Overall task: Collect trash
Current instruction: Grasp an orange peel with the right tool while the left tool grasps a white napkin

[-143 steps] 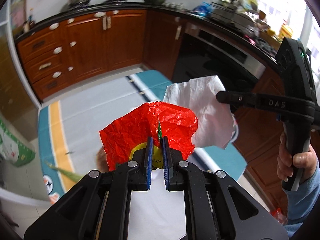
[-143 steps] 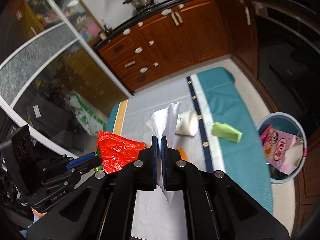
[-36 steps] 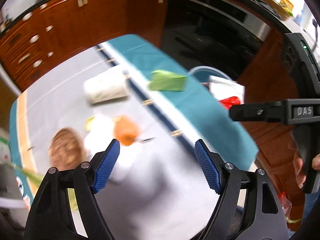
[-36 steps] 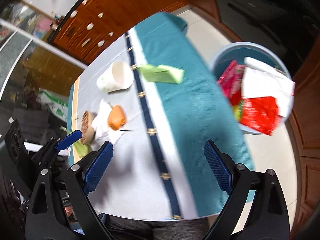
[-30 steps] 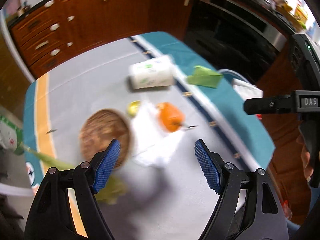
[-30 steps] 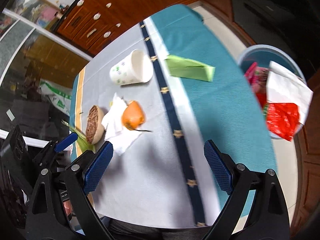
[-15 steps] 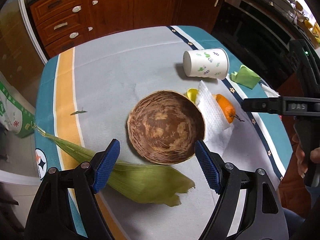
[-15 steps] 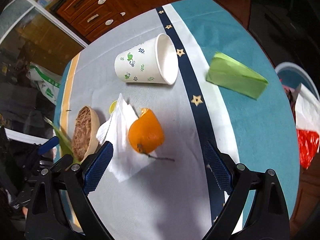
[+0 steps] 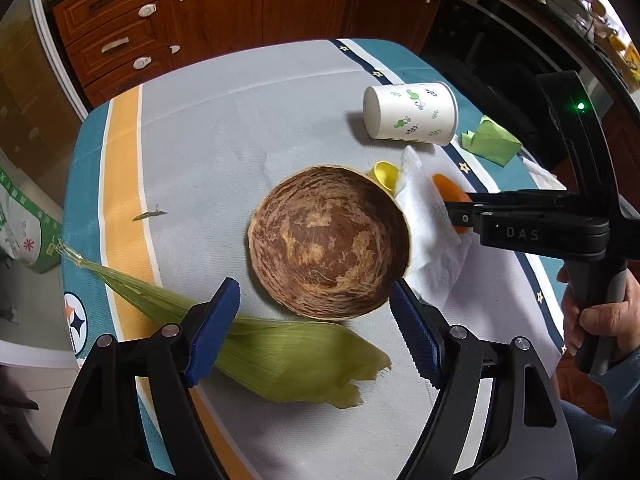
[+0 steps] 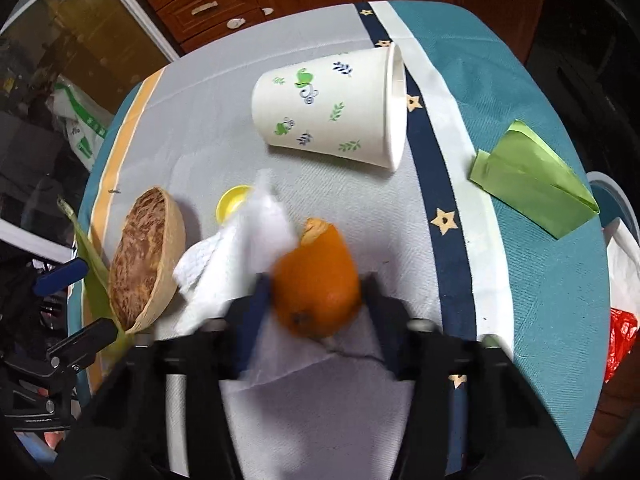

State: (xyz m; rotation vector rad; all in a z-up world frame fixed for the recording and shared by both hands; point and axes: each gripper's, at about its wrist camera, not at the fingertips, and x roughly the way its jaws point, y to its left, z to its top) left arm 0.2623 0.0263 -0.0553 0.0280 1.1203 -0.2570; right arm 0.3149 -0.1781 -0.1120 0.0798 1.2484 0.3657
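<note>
My left hand-held gripper point(image 9: 316, 330) hangs wide open over the surface point(image 9: 224, 128), its 2 blue pads flanking the near rim of the coconut shell half point(image 9: 329, 242), with the corn husk point(image 9: 280, 354) under them. My right hand-held gripper point(image 10: 316, 300) has its fingers on either side of the orange peel point(image 10: 316, 286); blurred, so I cannot tell whether it grips. The peel lies on a white tissue point(image 10: 236, 248). The paper cup point(image 10: 332, 110) lies tipped at the far side, with green paper point(image 10: 532, 184) to its right.

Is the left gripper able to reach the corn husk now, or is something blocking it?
Probably yes. The left gripper is open and the corn husk lies uncovered on the table right under its fingers. The coconut shell sits close behind, so the grip should stay low, on the husk's near part.
</note>
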